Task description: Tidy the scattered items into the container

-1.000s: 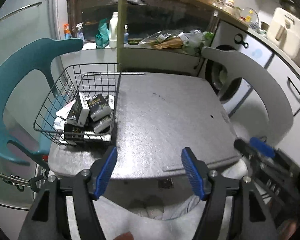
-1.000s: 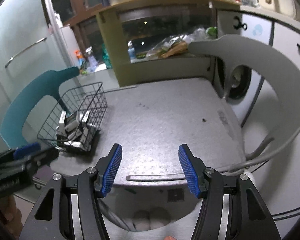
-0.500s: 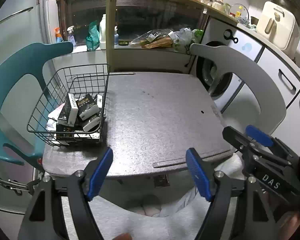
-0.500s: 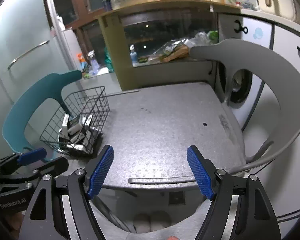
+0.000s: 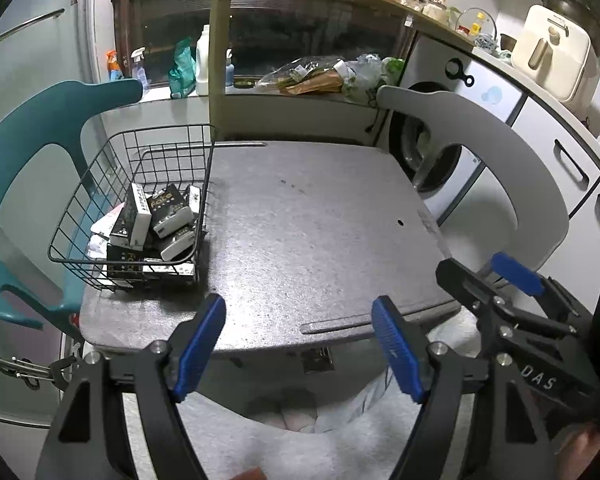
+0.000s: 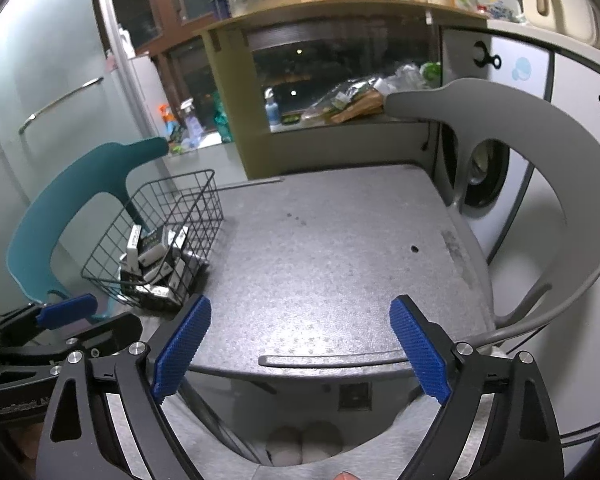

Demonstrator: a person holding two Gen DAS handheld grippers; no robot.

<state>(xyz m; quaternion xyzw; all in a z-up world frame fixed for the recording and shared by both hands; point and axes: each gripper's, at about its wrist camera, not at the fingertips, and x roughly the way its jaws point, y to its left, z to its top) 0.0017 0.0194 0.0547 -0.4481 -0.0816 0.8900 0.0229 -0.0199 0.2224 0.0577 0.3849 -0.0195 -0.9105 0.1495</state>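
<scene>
Table [image 5: 320, 240] is sitting bare beside the basket [image 5: 100, 184]. Small boxes [image 5: 156, 216] are lying inside the basket, looking light and stiff, easy to pinch by flat sides. Left tool [image 5: 300, 344] is staying spread, empty. Right tool [image 6: 300, 348] has just been spreading, empty.

One wire basket [image 5: 100, 184] is holding roughly six small boxes [image 5: 170, 210]; two chairs [image 5: 480, 152] are flanking one surface [image 5: 320, 240]
</scene>
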